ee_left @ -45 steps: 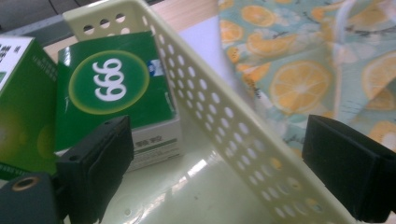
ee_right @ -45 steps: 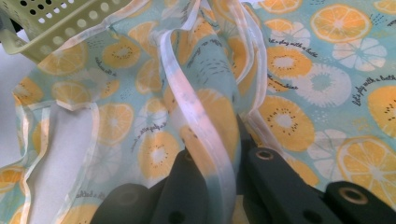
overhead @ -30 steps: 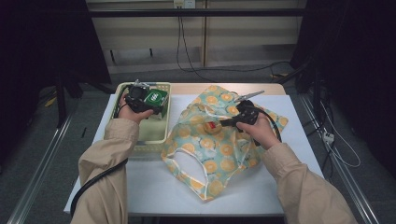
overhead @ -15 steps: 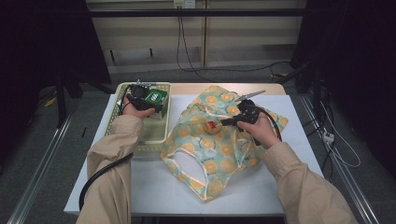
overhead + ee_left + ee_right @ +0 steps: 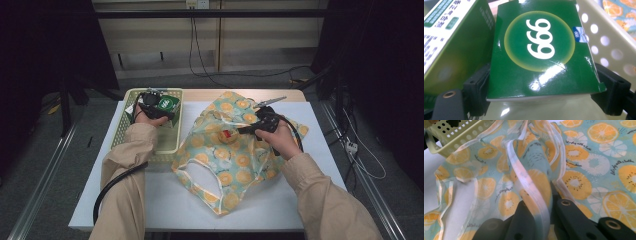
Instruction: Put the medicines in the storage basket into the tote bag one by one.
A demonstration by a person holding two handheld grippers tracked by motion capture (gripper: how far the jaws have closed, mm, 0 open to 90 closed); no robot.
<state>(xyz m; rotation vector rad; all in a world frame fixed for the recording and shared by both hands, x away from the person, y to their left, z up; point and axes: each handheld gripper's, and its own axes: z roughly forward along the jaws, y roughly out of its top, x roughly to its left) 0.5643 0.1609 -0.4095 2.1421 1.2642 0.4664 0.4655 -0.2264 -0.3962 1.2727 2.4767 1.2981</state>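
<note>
Jaws of your left gripper [image 5: 541,100] have just been closing around the green box [image 5: 541,50] in the basket [image 5: 165,142], pads touching its sides; right gripper [image 5: 544,220] stays clamped on the bag [image 5: 584,170] rim, so lift next.

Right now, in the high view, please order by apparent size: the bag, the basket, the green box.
1. bag, spread over the table, largest.
2. basket, clearly smaller.
3. green box, smallest; the left gripper hides part of it.

The right tool [image 5: 543,218] pinches the white-trimmed edge of the fruit-print bag [image 5: 584,170]; a perforated yellow basket [image 5: 454,135] sits top left; white tabletop [image 5: 430,173] beneath.
</note>
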